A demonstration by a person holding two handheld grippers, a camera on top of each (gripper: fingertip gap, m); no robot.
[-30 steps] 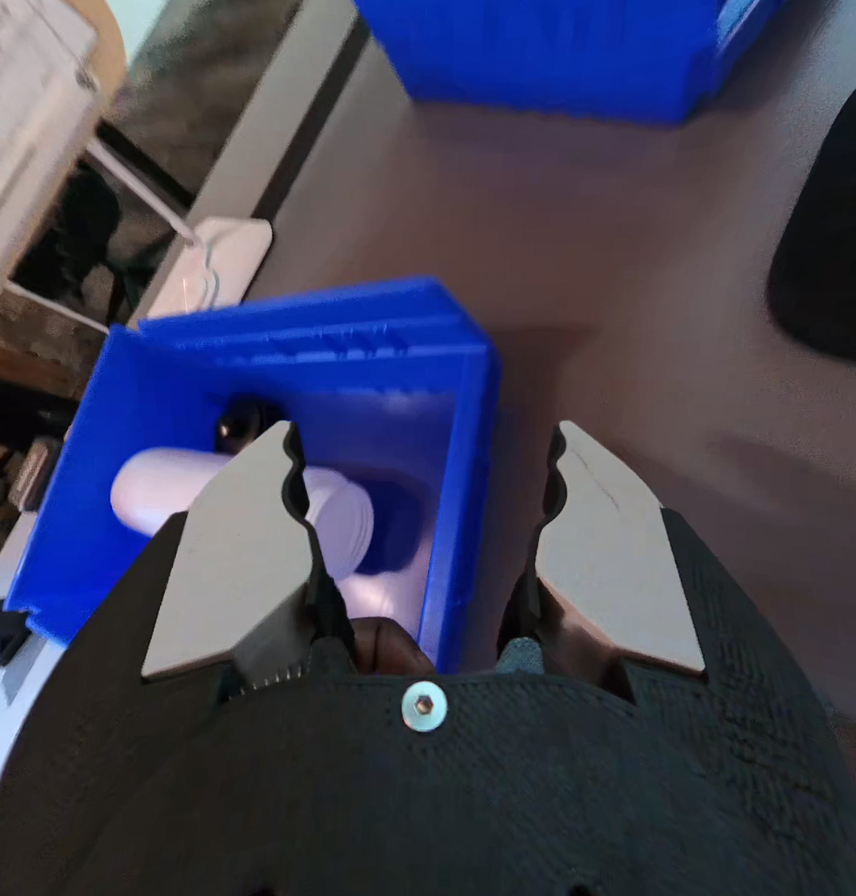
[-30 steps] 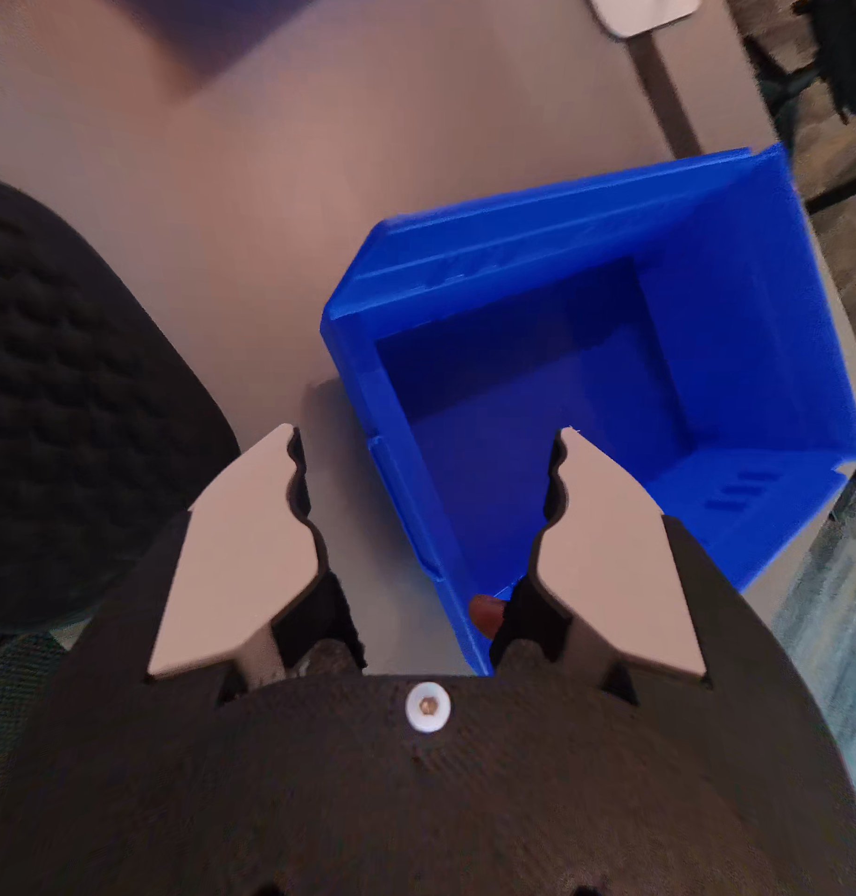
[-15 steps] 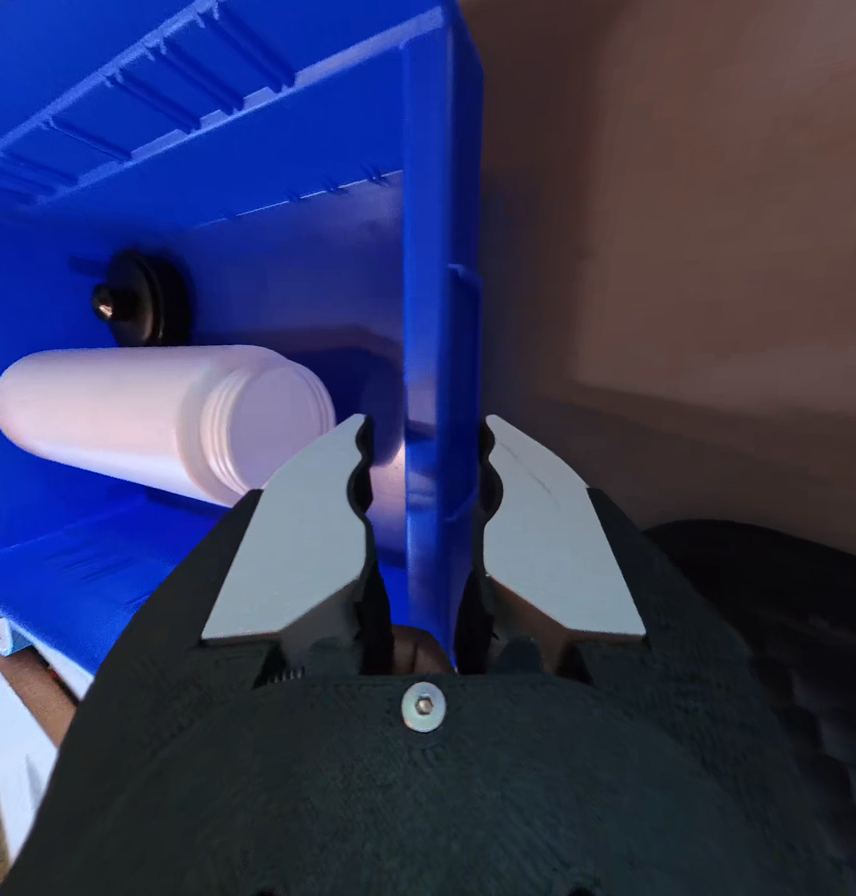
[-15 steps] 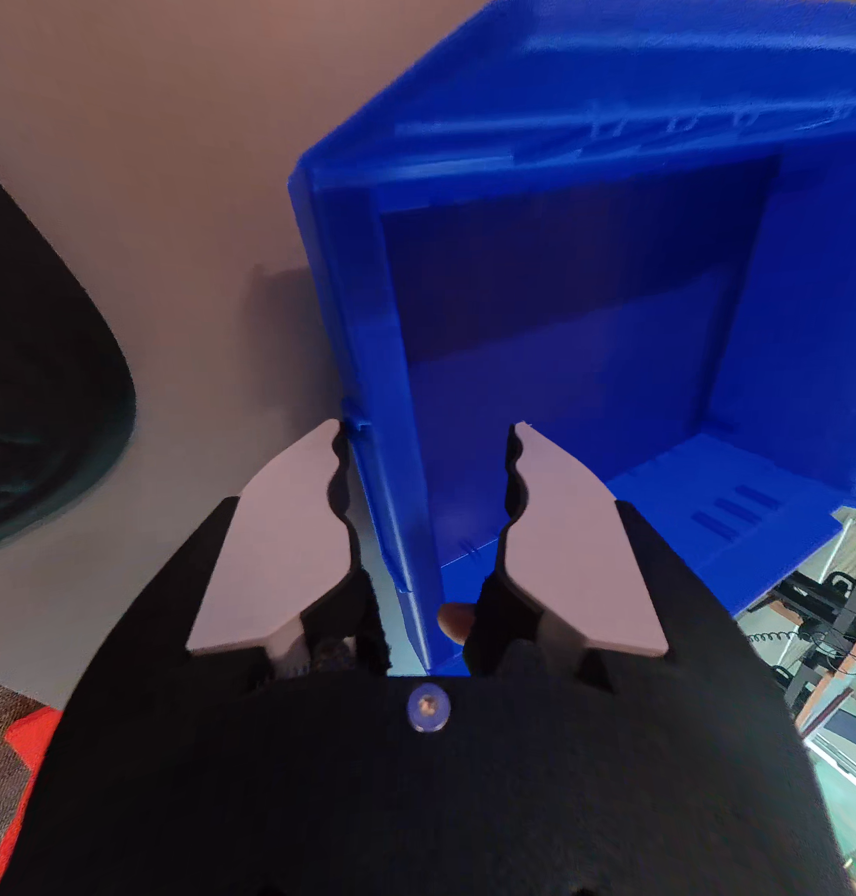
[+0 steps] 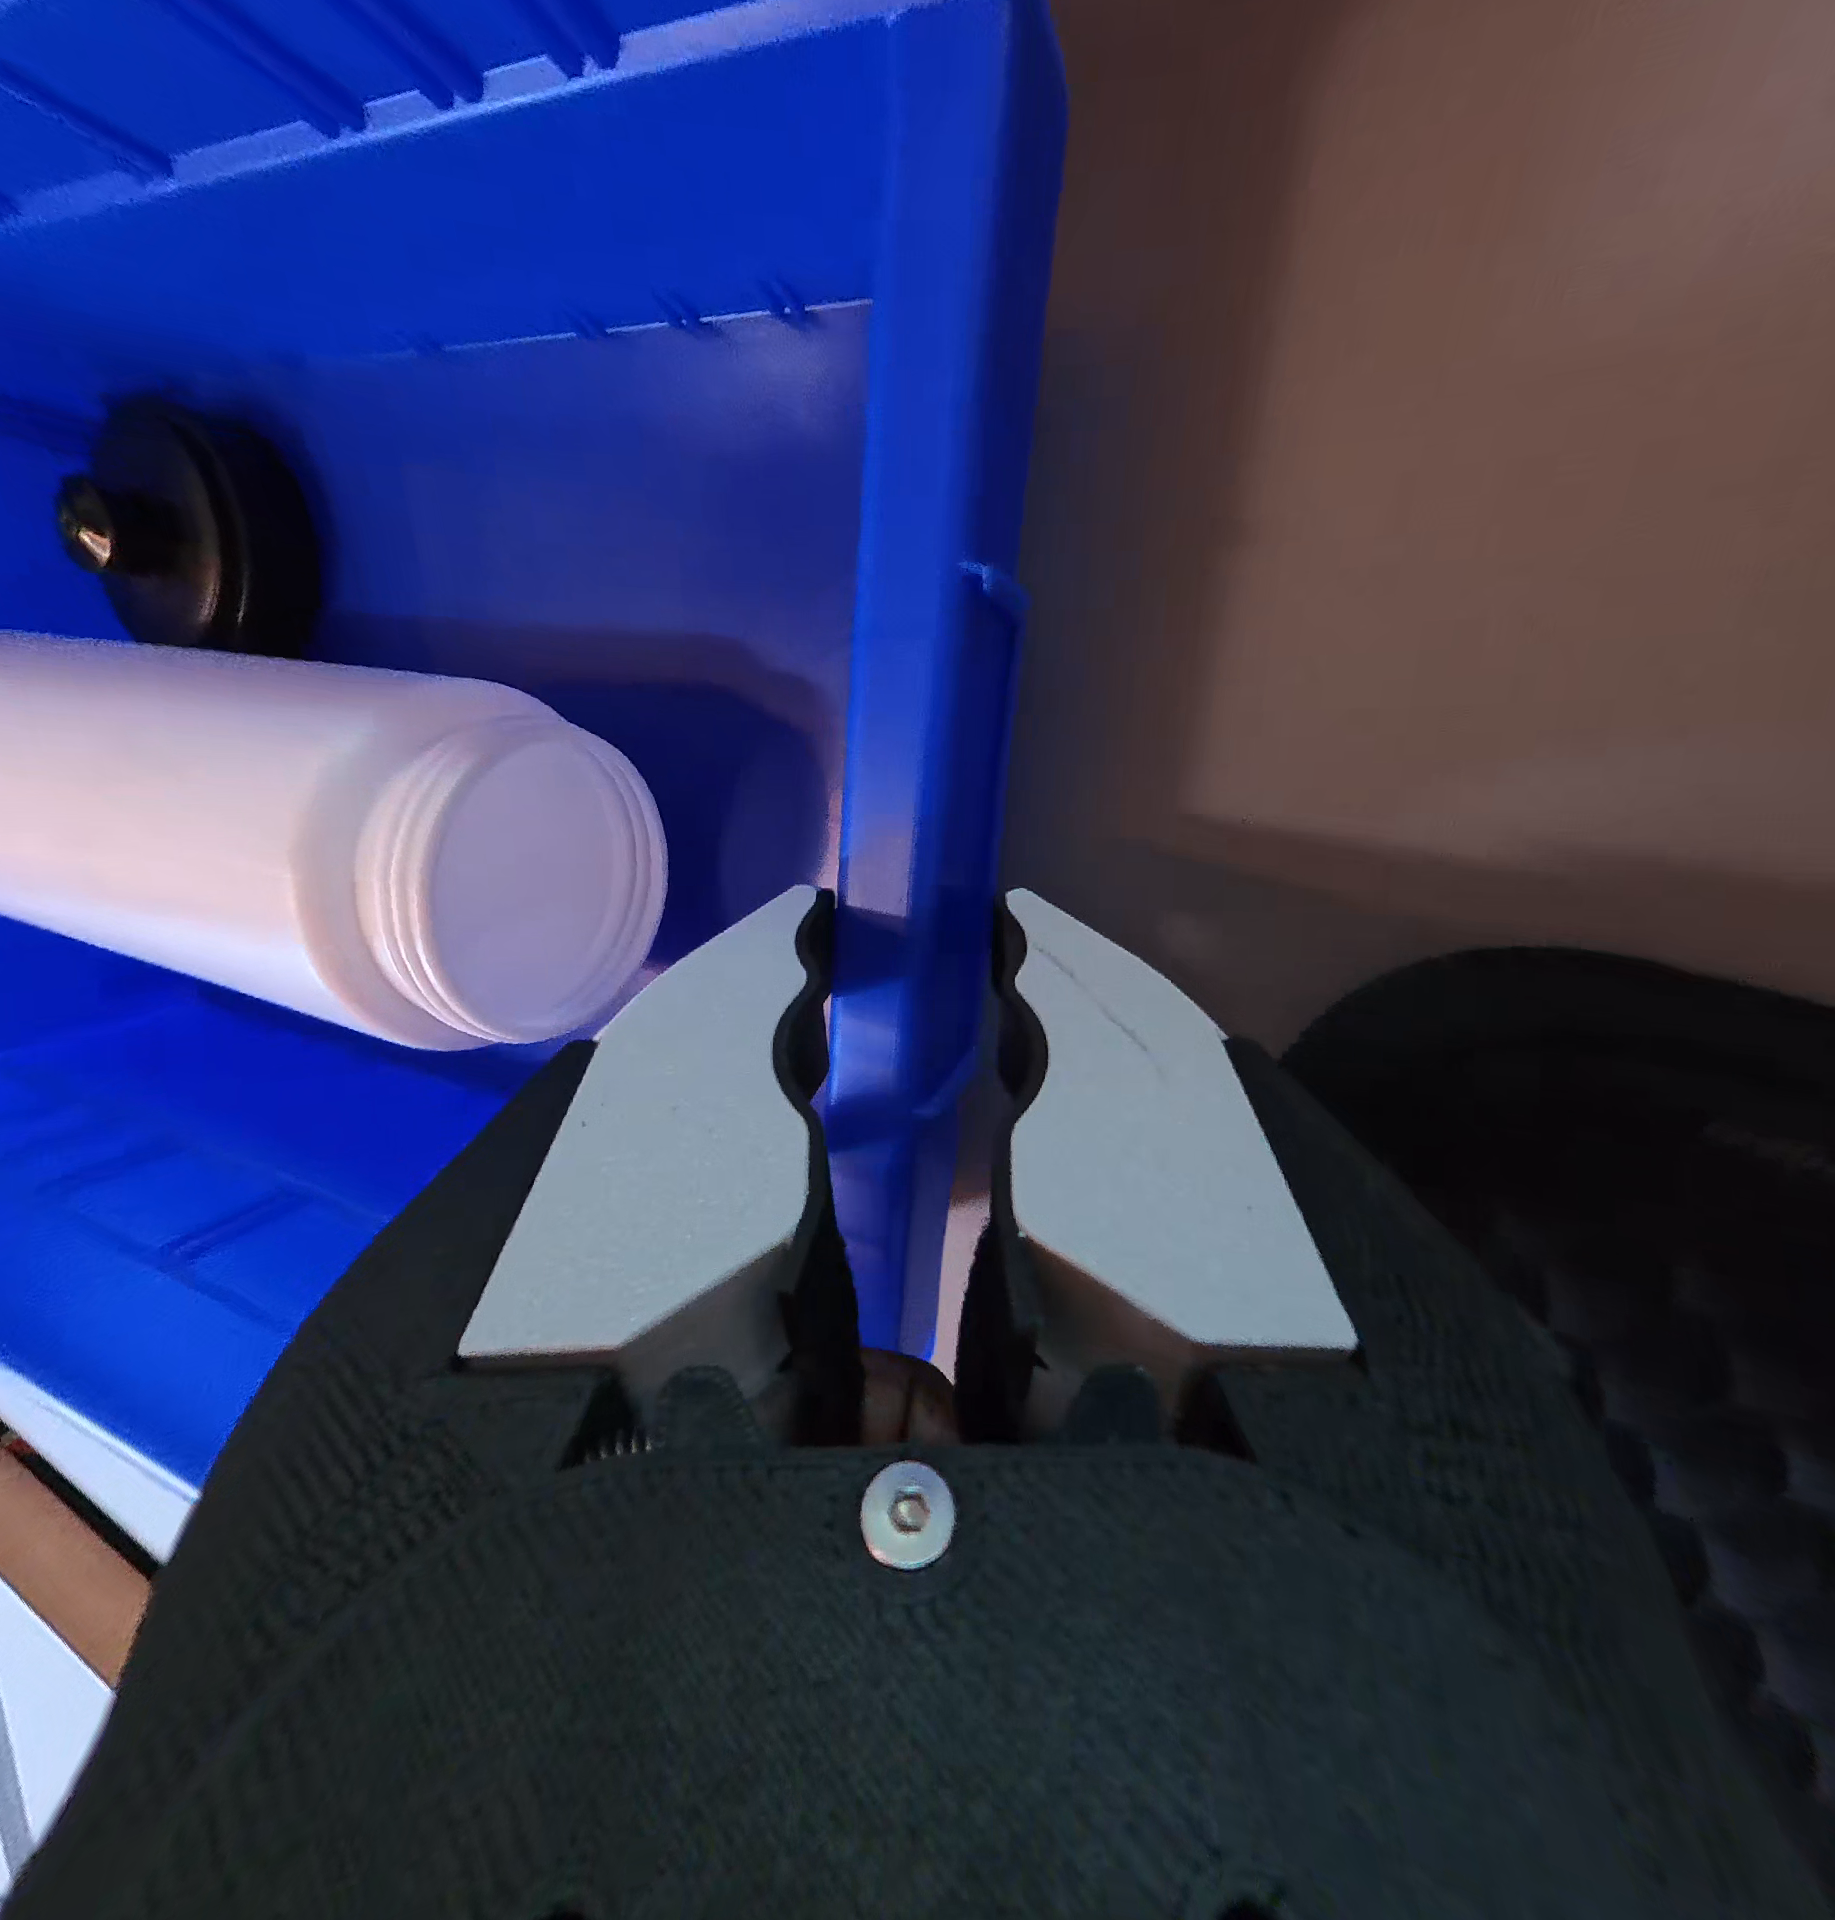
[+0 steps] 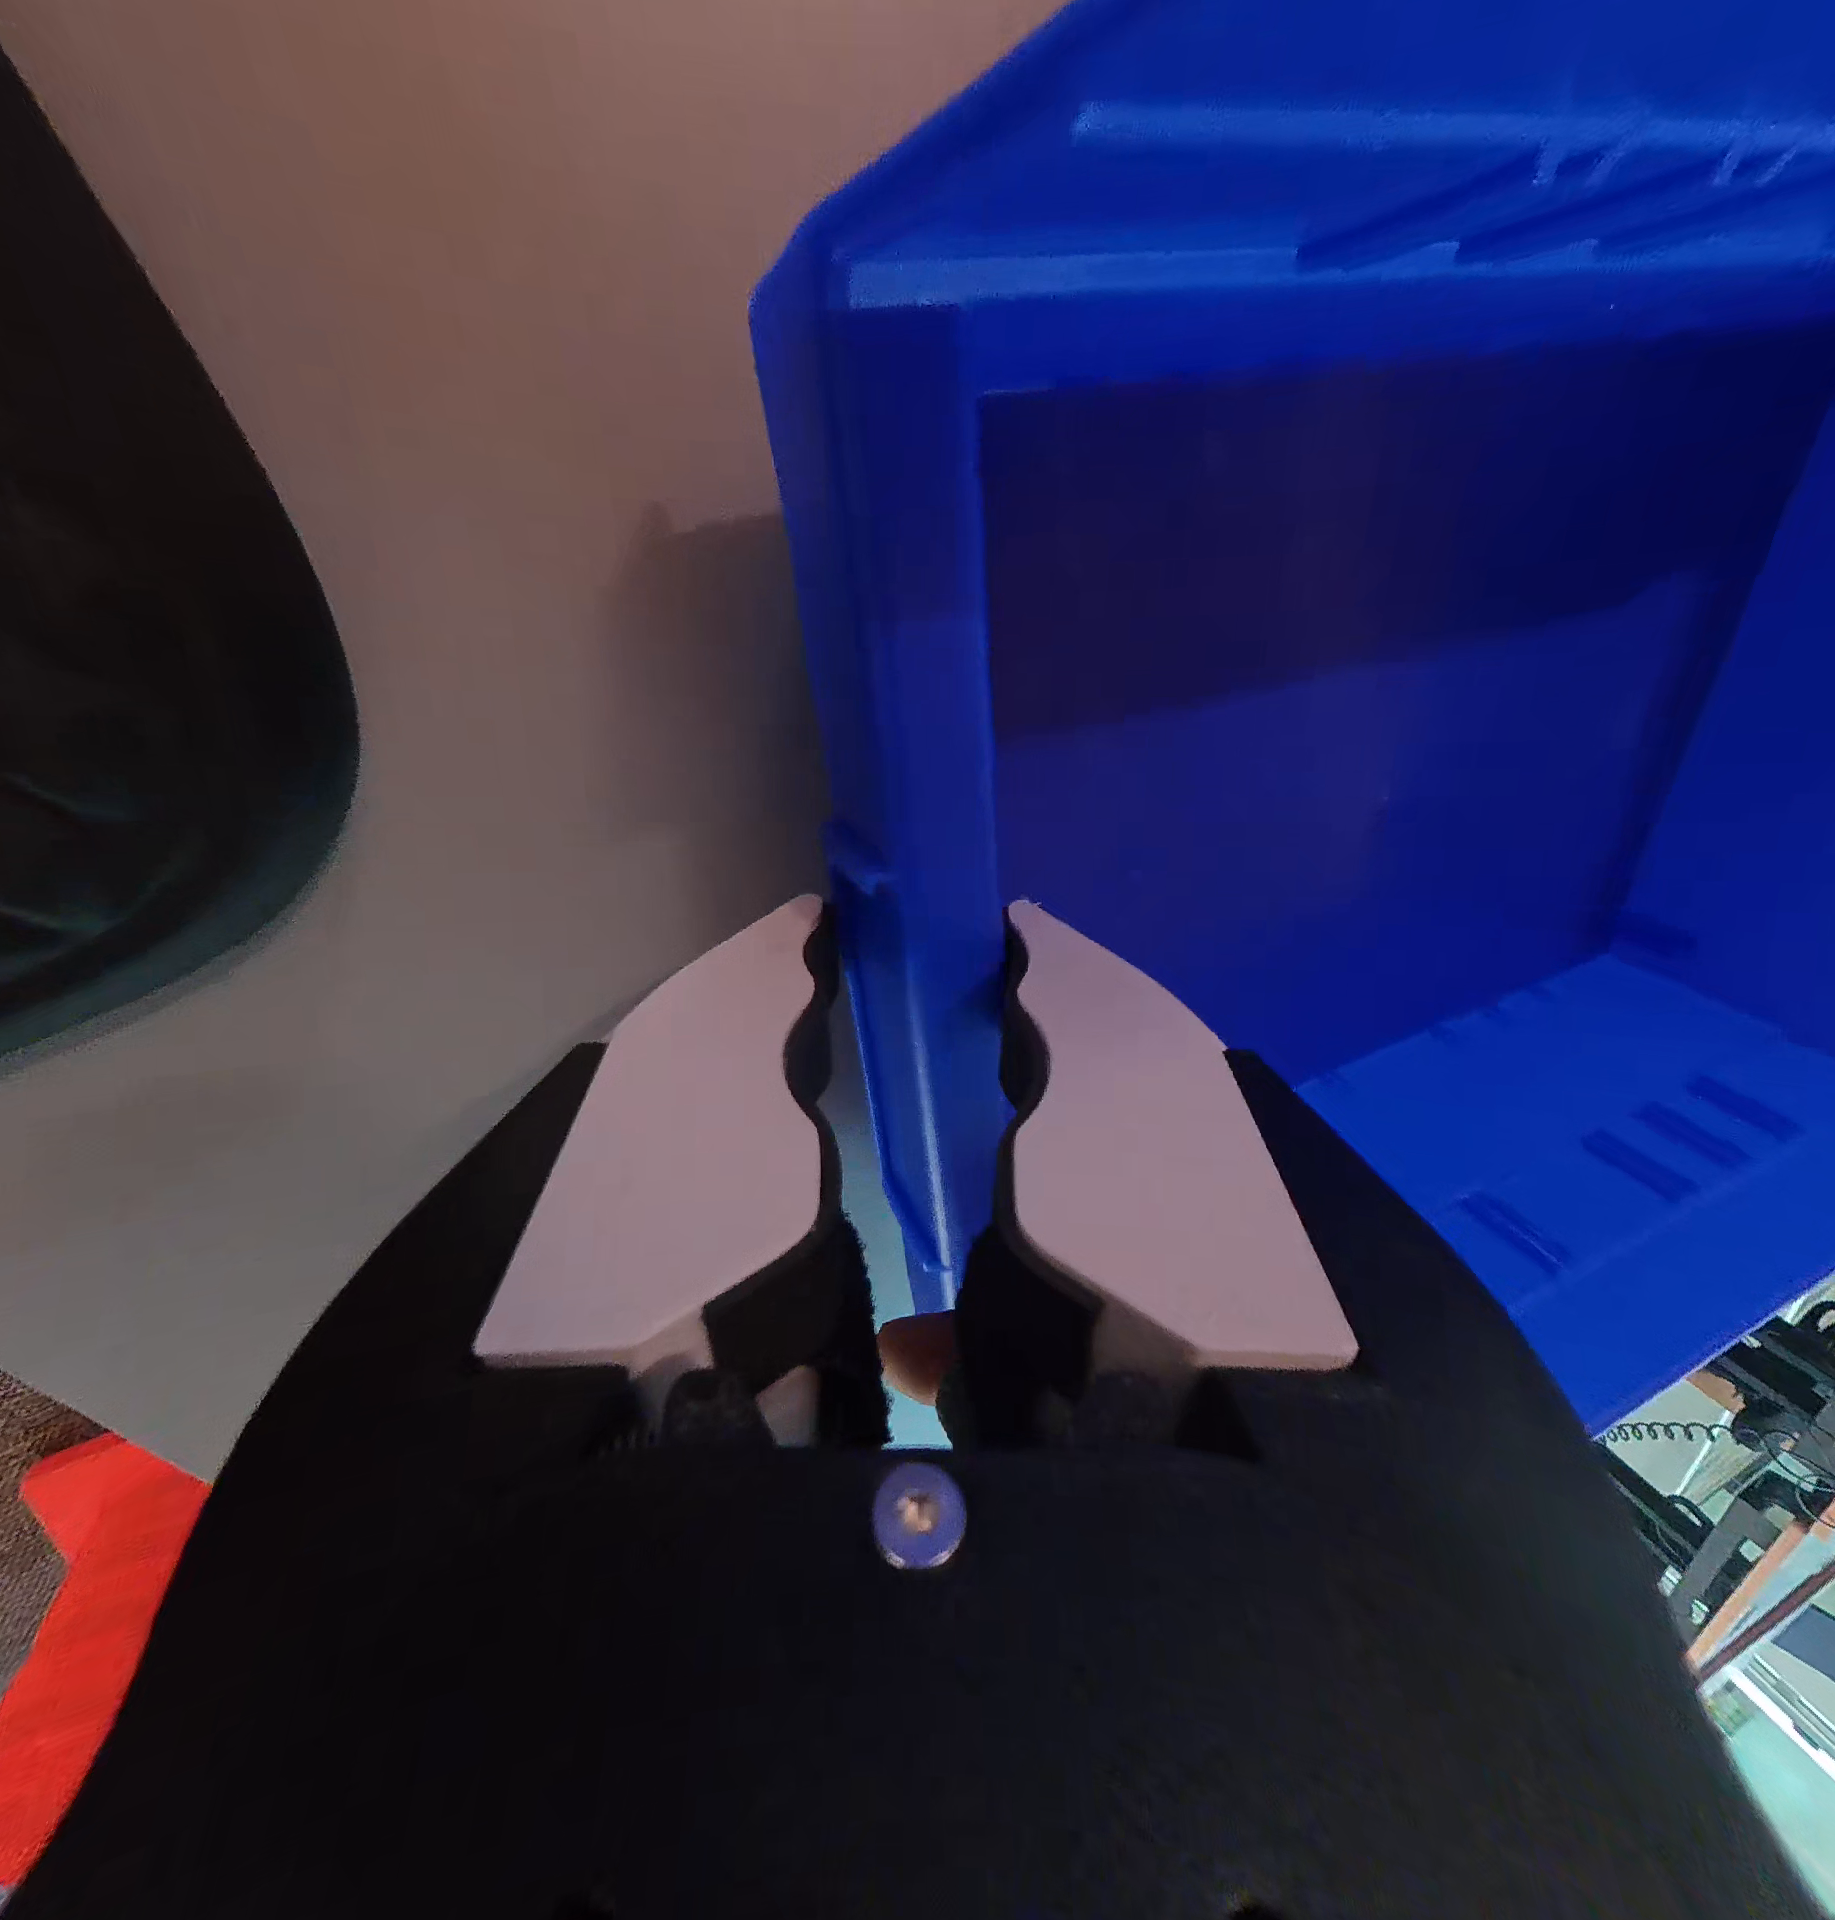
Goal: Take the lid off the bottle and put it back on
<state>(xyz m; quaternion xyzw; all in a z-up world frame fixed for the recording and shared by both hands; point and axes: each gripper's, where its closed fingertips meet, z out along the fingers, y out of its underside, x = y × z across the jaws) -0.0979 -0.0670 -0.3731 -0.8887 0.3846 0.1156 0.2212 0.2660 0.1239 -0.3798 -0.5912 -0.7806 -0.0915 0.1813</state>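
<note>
Both grippers, left gripper (image 5: pixel 908 914) and right gripper (image 6: pixel 913 914), are clamped on blue bin walls (image 5: pixel 934 623); any tilt probably rolls the capless white bottle (image 5: pixel 269 831) around.

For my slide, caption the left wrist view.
Left gripper shut on blue plastic bin's wall; white plastic bottle lies inside.

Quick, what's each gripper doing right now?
Left gripper: shut on the bottle bin's wall.
Right gripper: shut on the empty bin's wall.

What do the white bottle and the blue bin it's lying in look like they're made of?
Bottle: probably matte, slightly translucent plastic, judging by the moulded threads at its neck. Bin: glossy rigid plastic, with moulded ribs and sheen on its walls.
</note>
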